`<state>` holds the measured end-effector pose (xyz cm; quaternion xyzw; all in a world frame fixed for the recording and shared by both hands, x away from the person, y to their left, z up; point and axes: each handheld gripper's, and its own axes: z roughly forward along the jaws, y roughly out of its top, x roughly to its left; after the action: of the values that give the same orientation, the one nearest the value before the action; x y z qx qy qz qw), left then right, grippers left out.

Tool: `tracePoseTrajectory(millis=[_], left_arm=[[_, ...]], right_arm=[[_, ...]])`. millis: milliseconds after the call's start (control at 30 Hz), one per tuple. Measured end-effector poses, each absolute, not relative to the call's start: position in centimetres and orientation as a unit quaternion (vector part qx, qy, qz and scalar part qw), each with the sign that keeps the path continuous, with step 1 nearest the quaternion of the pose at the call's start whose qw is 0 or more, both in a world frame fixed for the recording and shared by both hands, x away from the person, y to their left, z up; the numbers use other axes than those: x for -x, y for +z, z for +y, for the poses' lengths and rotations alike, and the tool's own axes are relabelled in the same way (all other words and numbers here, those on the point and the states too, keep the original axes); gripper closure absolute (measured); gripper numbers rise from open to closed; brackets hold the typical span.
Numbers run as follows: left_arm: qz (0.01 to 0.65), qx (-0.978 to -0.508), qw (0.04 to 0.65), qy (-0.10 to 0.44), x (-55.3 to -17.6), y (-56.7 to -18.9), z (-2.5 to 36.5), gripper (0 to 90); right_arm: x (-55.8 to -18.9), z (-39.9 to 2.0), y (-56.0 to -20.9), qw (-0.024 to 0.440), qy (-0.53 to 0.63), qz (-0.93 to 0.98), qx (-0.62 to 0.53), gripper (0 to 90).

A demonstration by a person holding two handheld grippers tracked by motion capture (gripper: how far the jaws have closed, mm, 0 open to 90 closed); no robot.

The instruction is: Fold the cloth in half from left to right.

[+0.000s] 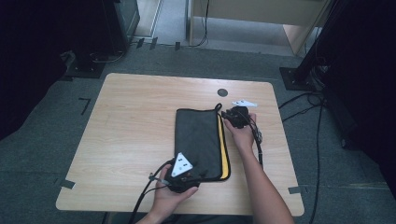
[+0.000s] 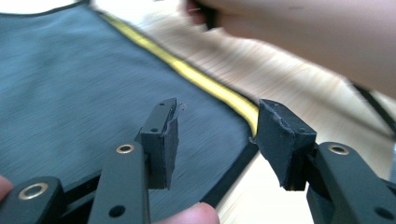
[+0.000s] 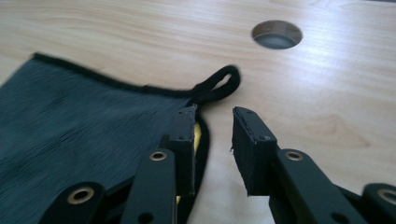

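Dark grey fabric pouch [image 1: 198, 140] edged in black, yellow strip [image 1: 225, 154] along one side, black hanging loop [image 3: 218, 87], pale wood-grain table [image 1: 135, 121].

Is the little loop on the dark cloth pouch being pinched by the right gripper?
No, the black loop lies free on the wooden table, beyond the right gripper.

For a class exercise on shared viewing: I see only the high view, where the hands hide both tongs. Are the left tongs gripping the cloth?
Observer: No. The left tongs stand open over the near corner of the cloth, and their pads are not pressing it.
Operator: And the right tongs?
Observer: The right tongs are open too. They sit just short of the black loop at the far corner and press nothing.
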<state>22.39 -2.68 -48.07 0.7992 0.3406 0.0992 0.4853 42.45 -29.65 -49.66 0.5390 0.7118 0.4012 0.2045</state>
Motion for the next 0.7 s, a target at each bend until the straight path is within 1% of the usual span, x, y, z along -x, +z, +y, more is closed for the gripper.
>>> tracePoseTrajectory(millis=[100, 233, 333, 433, 567, 700], left_arm=[[0.359, -0.794, 0.478, 0.109, -22.3, -48.5, 0.0, 49.5], [0.364, -0.795, 0.471, 0.115, -21.9, -48.9, 2.0, 49.0], [0.364, -0.798, 0.466, 0.119, -21.6, -49.0, 3.2, 48.3], [0.364, -0.803, 0.457, 0.12, -21.2, -49.5, 4.0, 47.8], [0.36, -0.813, 0.443, 0.118, -20.7, -50.5, 4.4, 47.2], [0.358, -0.818, 0.435, 0.121, -20.4, -51.1, 4.4, 46.8]], right_arm=[[-40.4, -29.5, -49.5, 0.194, 0.406, 0.719, -0.53, 73.3], [-37.5, -29.0, -49.2, 0.176, 0.405, 0.726, -0.527, 76.8], [-35.0, -28.9, -48.9, 0.166, 0.406, 0.725, -0.531, 77.5], [-32.7, -28.8, -48.8, 0.157, 0.408, 0.723, -0.536, 77.5], [-29.1, -28.8, -49.1, 0.167, 0.397, 0.728, -0.534, 77.5], [-26.3, -28.6, -49.7, 0.152, 0.398, 0.727, -0.539, 77.4]])
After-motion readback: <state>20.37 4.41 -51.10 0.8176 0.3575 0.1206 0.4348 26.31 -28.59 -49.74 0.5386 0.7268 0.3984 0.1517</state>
